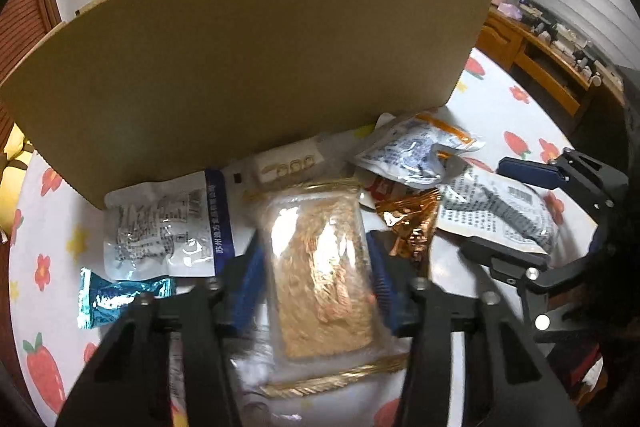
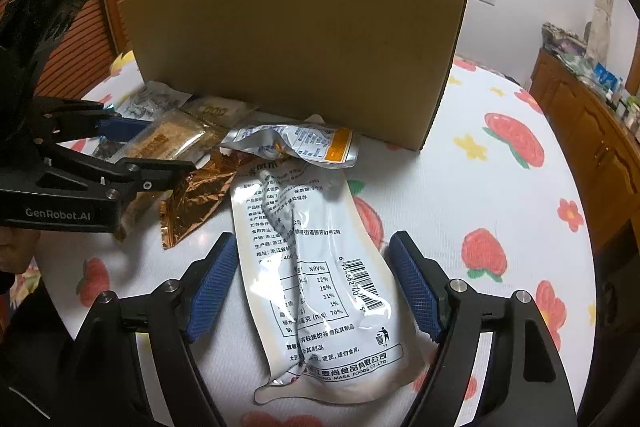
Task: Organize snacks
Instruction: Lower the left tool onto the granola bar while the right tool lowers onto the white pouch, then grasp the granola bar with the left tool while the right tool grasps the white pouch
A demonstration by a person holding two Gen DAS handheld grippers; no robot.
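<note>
Left gripper [image 1: 316, 275] pads pinch clear cracker pack [image 1: 324, 267] at its sides, pack lying on table [image 2: 460, 187] before box [image 1: 248, 59]. Right gripper [image 2: 316, 287] fingers apart, straddling white pouch [image 2: 320, 291], not pressing. Advice: squeeze cracker pack gently, lift straight, clear box wall, avoid dragging foil wrapper [image 1: 412, 223]; right closes mid-pouch.

each wrist camera is looking steeply down along its own fingers, close over the table [image 2: 500, 187]. both views are sharing the cardboard box [image 1: 256, 59] [image 2: 296, 55] behind and the snack pile before it.
</note>
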